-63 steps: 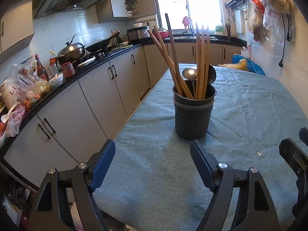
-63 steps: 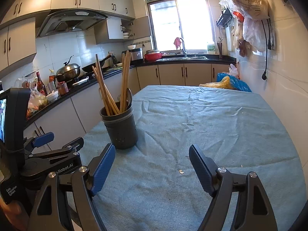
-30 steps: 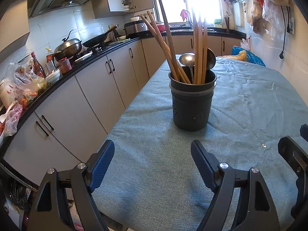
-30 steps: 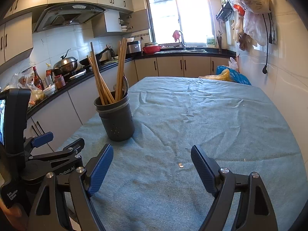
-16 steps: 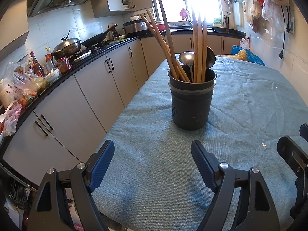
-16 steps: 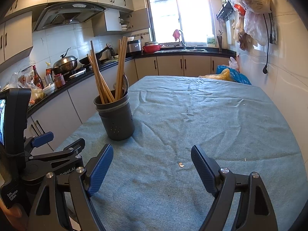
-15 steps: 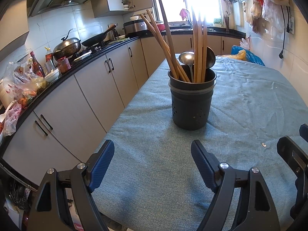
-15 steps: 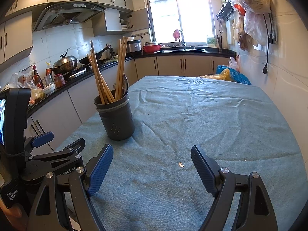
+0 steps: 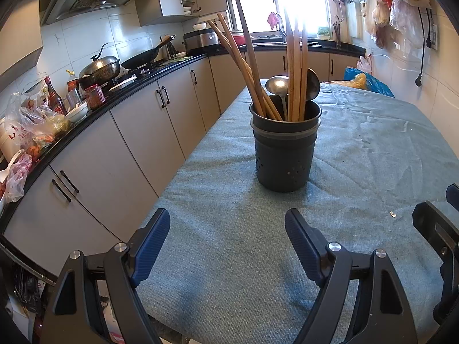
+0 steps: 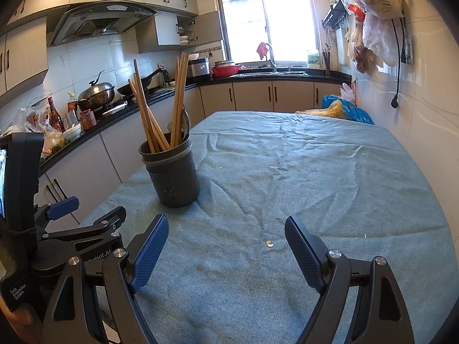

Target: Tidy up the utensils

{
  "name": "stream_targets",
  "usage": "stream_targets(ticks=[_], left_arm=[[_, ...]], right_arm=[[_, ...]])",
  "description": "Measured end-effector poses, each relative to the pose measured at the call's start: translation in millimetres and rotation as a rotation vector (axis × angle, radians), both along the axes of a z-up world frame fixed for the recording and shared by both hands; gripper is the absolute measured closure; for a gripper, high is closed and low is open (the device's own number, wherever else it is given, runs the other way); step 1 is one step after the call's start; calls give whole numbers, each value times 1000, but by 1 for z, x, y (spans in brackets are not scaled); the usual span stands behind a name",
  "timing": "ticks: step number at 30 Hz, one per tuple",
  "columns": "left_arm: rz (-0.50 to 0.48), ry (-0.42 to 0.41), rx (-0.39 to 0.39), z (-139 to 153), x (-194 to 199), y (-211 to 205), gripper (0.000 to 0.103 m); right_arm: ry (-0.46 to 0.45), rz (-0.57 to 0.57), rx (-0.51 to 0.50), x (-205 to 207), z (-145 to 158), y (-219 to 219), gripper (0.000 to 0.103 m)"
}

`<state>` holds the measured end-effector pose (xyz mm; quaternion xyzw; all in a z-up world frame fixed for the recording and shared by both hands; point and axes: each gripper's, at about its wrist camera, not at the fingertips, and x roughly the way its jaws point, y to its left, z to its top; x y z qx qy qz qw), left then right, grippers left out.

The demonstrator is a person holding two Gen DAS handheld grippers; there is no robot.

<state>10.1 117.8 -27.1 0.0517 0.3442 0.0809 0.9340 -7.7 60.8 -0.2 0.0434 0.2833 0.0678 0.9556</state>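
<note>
Jaws of the left gripper (image 9: 226, 239) and right gripper (image 10: 225, 245) stand spread and empty above the bench (image 10: 301, 172); the utensil holder (image 9: 284, 149) stands near its left edge.

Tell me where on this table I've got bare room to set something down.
Most of the blue cloth is bare: everything right of the utensil holder, back toward the blue bag, apart from a few crumbs. The cloth before the left gripper is free too. The counter is crowded.
</note>
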Motion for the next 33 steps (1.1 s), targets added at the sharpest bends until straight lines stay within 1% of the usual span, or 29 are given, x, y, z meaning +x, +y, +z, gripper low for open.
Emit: stream_targets(ticks=[16,22,24,26,29,30,33], left_arm=[[1,0,1,0,-1,-1,21],[-10,4,0,-1,-2,-2,21],[-21,5,4,-1,-1,-4,21],[-33,7,3,-1,0,-5,20],[-60,1,4,-1,-1,-12,20],[-68,-2,4,-1,-2,-15,20],[-97,-20,3,-2,-6,-22,20]], right_arm=[[4,-6,4,-1,-1,-3,16],[20,-71,-1,4,-3,-26,16],[30,-98,-20,6,-4,-41,15],[53,-145,-39,10,-4,-67,15],[113,-252,-39,17,-7,-128,15],[129,-286,-44,18,-9,-148,12],[248,-370,-68,29,-25,-211,12]])
